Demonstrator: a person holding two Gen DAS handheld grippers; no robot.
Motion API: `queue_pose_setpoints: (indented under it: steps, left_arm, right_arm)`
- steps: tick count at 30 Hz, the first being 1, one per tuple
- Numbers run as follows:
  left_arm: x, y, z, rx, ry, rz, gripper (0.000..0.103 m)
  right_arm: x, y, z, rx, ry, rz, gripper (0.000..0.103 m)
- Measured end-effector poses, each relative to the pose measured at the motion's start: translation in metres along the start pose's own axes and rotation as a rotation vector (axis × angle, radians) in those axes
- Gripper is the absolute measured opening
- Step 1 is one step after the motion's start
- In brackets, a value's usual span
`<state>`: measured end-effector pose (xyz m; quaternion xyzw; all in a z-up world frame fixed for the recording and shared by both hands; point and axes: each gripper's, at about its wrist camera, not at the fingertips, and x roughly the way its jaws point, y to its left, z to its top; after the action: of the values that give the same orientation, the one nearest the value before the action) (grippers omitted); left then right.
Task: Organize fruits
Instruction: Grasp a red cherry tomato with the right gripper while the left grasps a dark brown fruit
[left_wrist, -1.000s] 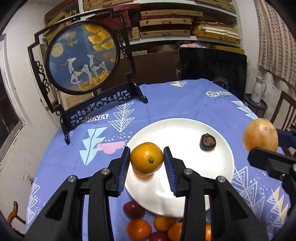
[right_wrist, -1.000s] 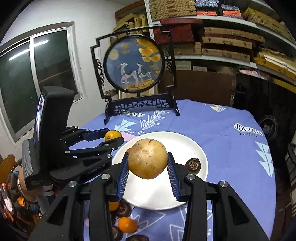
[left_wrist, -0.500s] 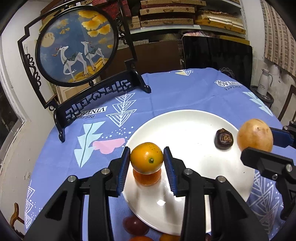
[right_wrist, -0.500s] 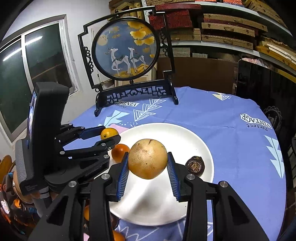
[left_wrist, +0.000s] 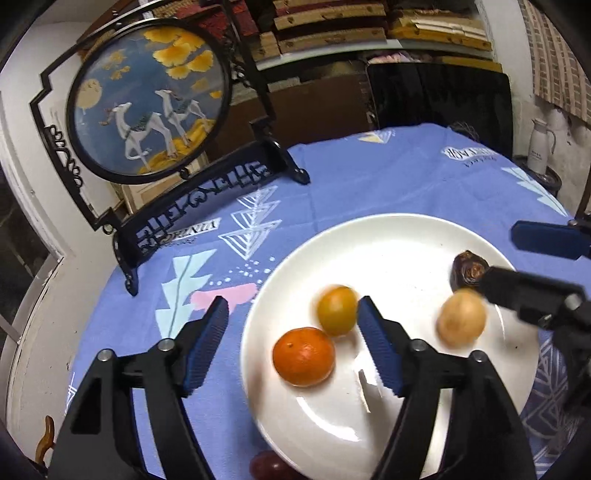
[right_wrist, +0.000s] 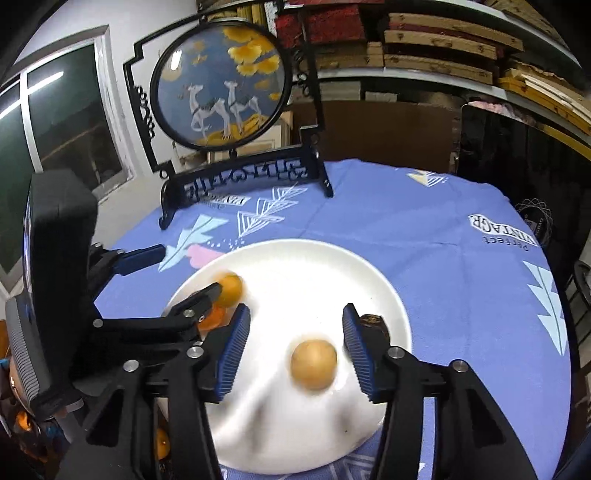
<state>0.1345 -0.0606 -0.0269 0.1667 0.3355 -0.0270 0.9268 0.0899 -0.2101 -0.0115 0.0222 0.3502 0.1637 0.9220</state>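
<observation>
Left wrist view first: my left gripper (left_wrist: 291, 343) stands wide apart and empty over the near rim of the white plate (left_wrist: 399, 417), its blue pads either side of two fruits that lie on the plate. The deep orange mandarin (left_wrist: 303, 356) is nearest, and the smaller yellow-orange fruit (left_wrist: 337, 310) sits just behind it, touching or nearly so, blurred as though rolling. I judge it freshly let go, which would explain the wide jaws. At the plate's near edge a dark red fruit (left_wrist: 264, 466) waits on the cloth, likely among those left to gather.

Right wrist view: my right gripper (right_wrist: 295, 352) is likewise wide and holds nothing; the pale tan round fruit (right_wrist: 314, 364) rests on the plate between its pads, clear of both. A dark wrinkled fruit (right_wrist: 373, 322) sits just beside the right pad near the rim. Farther off, on the blue tablecloth (right_wrist: 424, 221), stands the round deer screen (right_wrist: 221, 85), well apart from my work.
</observation>
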Motion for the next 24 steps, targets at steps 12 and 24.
queue_pose_setpoints:
  steps: [12, 24]
  left_arm:
    - [-0.041, 0.027, -0.024, -0.039, -0.028, 0.016, 0.080]
    - [-0.105, 0.064, -0.121, -0.030, 0.022, -0.150, 0.088]
  right_arm:
    - [-0.043, 0.008, -0.035, -0.022, 0.019, -0.007, 0.055]
    - [-0.101, 0.056, -0.152, -0.205, 0.197, 0.047, 0.061]
